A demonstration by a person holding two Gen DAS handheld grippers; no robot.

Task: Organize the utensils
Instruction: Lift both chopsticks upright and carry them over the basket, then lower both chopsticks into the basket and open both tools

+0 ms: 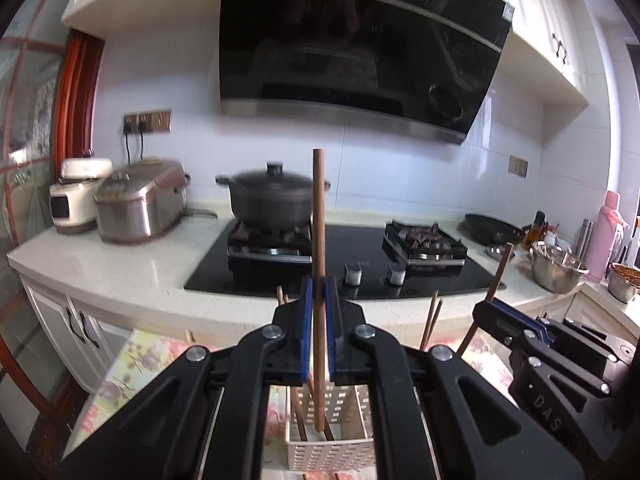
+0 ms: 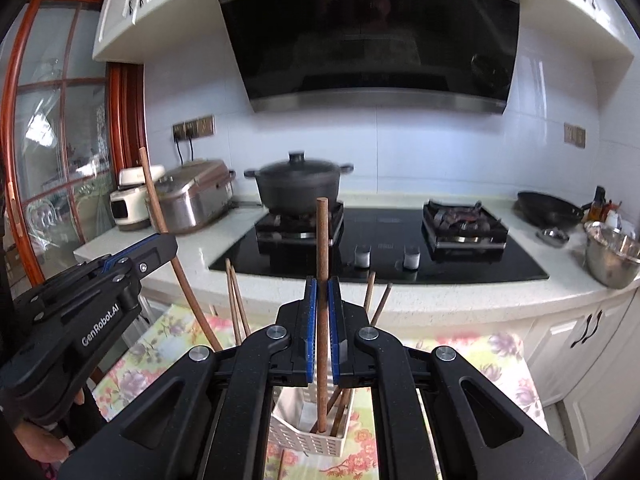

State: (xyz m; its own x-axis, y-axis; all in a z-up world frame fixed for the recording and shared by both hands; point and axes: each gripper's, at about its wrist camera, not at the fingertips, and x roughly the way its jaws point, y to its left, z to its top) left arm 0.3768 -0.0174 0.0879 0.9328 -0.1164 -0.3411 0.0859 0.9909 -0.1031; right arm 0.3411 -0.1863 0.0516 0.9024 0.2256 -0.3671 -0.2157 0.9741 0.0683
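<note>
Clamped upright in the left tool (image 1: 319,284), a brown chopstick (image 1: 319,216) dips its lower end into the white slotted basket (image 1: 328,454) on the floral surface (image 1: 120,376). Farther right, the right tool (image 1: 490,306) pinches a second chopstick (image 1: 500,268).

From the right wrist, that tool (image 2: 322,282) grips its chopstick (image 2: 322,248) over the basket (image 2: 308,442); the left tool (image 2: 166,240) holds the other chopstick (image 2: 150,192) tilted.
</note>
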